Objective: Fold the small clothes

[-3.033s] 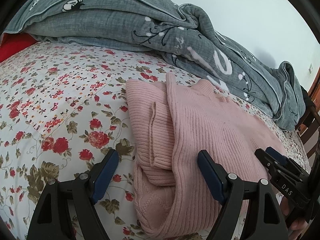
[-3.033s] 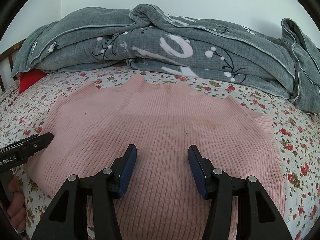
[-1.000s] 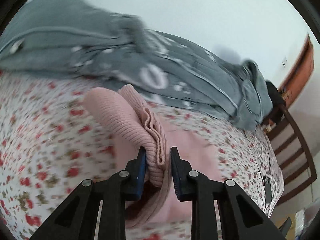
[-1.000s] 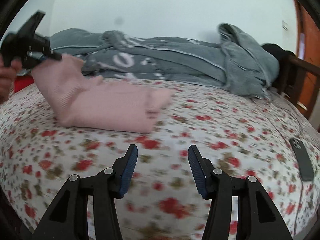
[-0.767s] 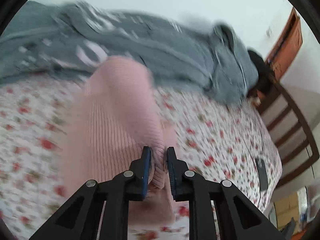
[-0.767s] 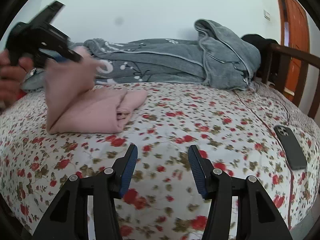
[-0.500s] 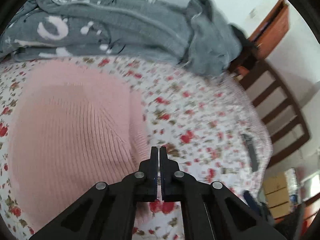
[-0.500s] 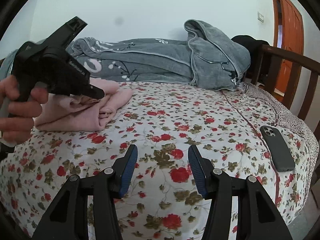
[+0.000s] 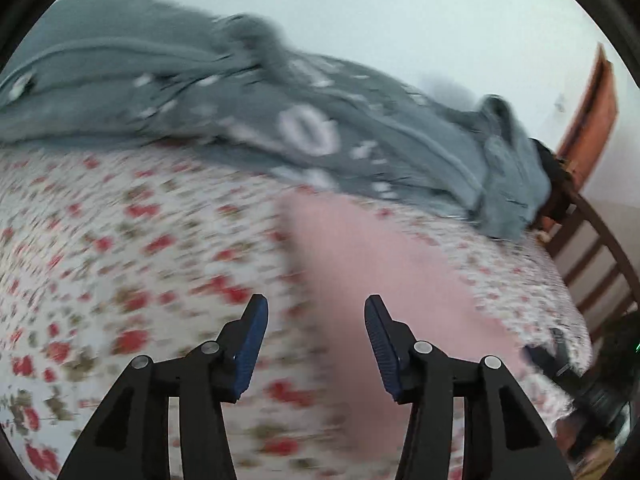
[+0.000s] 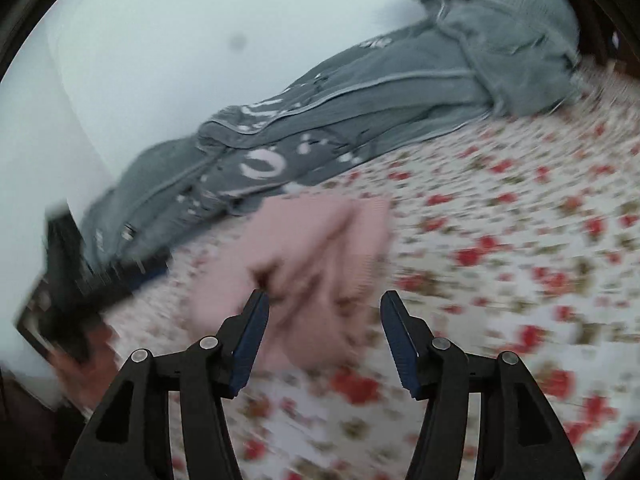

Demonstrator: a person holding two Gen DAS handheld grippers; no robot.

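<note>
left gripper [image 9: 316,344]: jaws have just been opening and stand apart, nothing between the pads; the pink sweater lies beyond and below them, not clamped. In the right wrist view it is only a dark blur at far left, with a hand [image 10: 86,364] under it.
bedsheet [image 9: 120,272]: white with red flowers, covers the bed; heavily motion-blurred in both views.
pink sweater [image 9: 372,256]: lies on the bedsheet just in front of the grey quilt [image 9: 280,120], as a compact bundle. The right wrist view shows it [image 10: 320,248] as several stacked layers with a ribbed edge on the right side.
progress: judging by the compact stacked shape, the sweater's folds look done and it is released. Layers look a bit lumpy, so a tidy-up press or squaring of edges may remain; blur prevents a firm call.
remaining: no other small clothes visible on the bed in either view, so whether more items wait cannot be told.
right gripper [image 10: 324,336]: jaws have just been opening a little and stand wide, empty; the sweater sits past the tips, not between the pads.
chair [image 9: 600,248]: dark wooden slats at the right edge, beside the bed.
writing: white loop-like marks on the quilt, too blurred to read as letters. No readable brand or label anywhere.
</note>
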